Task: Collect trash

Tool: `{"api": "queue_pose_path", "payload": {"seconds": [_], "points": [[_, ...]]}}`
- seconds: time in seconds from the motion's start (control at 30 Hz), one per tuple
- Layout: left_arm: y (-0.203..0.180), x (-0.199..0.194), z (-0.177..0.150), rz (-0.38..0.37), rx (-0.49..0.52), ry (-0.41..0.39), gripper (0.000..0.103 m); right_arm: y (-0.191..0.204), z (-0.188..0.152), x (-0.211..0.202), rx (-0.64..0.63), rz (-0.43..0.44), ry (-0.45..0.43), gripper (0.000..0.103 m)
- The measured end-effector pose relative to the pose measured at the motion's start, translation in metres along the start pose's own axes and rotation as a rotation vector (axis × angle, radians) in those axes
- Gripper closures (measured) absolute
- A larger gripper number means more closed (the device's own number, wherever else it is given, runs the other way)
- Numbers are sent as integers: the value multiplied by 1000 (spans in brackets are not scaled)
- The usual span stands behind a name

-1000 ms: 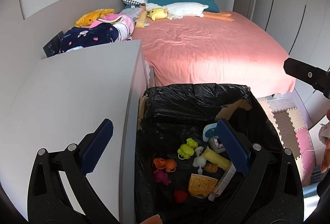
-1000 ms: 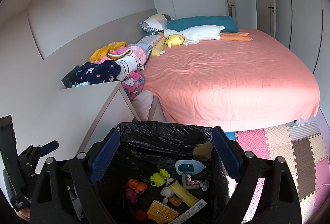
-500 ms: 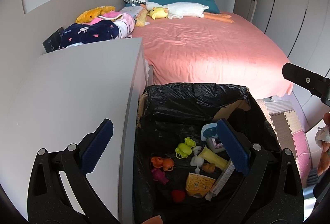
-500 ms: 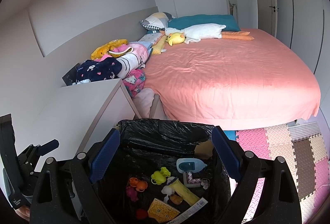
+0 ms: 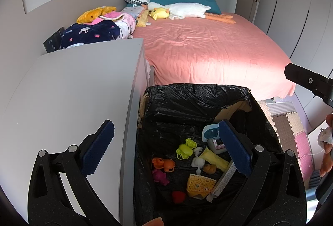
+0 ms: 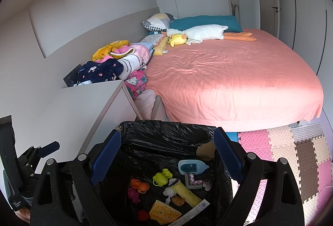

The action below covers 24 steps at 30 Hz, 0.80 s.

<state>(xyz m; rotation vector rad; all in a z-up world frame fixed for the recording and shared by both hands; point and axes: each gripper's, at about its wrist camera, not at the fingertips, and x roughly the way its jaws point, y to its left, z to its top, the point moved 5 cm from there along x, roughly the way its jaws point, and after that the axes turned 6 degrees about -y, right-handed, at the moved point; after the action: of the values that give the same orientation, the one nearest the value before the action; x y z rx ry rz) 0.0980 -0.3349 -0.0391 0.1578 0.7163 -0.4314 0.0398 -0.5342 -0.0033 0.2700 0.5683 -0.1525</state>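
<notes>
A bin lined with a black bag (image 5: 195,99) (image 6: 164,132) stands between the white cabinet and the bed. Inside lie several small items: a green toy (image 5: 185,149) (image 6: 162,177), an orange toy (image 5: 163,164) (image 6: 139,185), a yellow packet (image 5: 199,185) (image 6: 164,212) and a blue and white piece (image 5: 210,132) (image 6: 191,166). My left gripper (image 5: 166,147) hangs open, one finger over the cabinet top and one over the bin, nothing between them. Above the bin, my right gripper (image 6: 166,160) is also open and empty.
A white cabinet (image 5: 68,97) (image 6: 83,105) stands left of the bin. Behind is a bed with a pink sheet (image 5: 208,51) (image 6: 233,76), plush toys and folded blankets. Foam floor mats (image 6: 291,149) lie to the right. Wardrobe doors line the right wall.
</notes>
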Motion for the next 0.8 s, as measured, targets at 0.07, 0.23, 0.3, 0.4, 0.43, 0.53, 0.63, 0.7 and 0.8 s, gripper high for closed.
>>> {"api": "queue_pose_path", "payload": {"seconds": [0.07, 0.23, 0.3, 0.4, 0.43, 0.53, 0.63, 0.7, 0.8], "points": [[0, 0, 0, 0, 0, 1, 6, 0, 0, 0, -1, 0, 1, 13], [-1, -1, 0, -1, 1, 1, 6, 0, 0, 0, 0, -1, 1, 13], [-1, -1, 0, -1, 0, 2, 6, 0, 0, 0, 0, 0, 0, 13], [-2, -1, -1, -6, -4, 5, 6, 0, 0, 0, 0, -1, 2, 13], [-2, 0, -1, -8, -5, 6, 6, 1, 0, 0, 0, -1, 2, 13], [-2, 0, -1, -6, -4, 6, 6, 1, 0, 0, 0, 0, 2, 13], [-2, 0, -1, -2, -2, 6, 6, 1, 0, 0, 0, -1, 3, 13], [-2, 0, -1, -2, -3, 5, 6, 1, 0, 0, 1, -1, 4, 13], [-1, 0, -1, 2, -5, 4, 6, 1, 0, -1, 1, -2, 3, 13]]}}
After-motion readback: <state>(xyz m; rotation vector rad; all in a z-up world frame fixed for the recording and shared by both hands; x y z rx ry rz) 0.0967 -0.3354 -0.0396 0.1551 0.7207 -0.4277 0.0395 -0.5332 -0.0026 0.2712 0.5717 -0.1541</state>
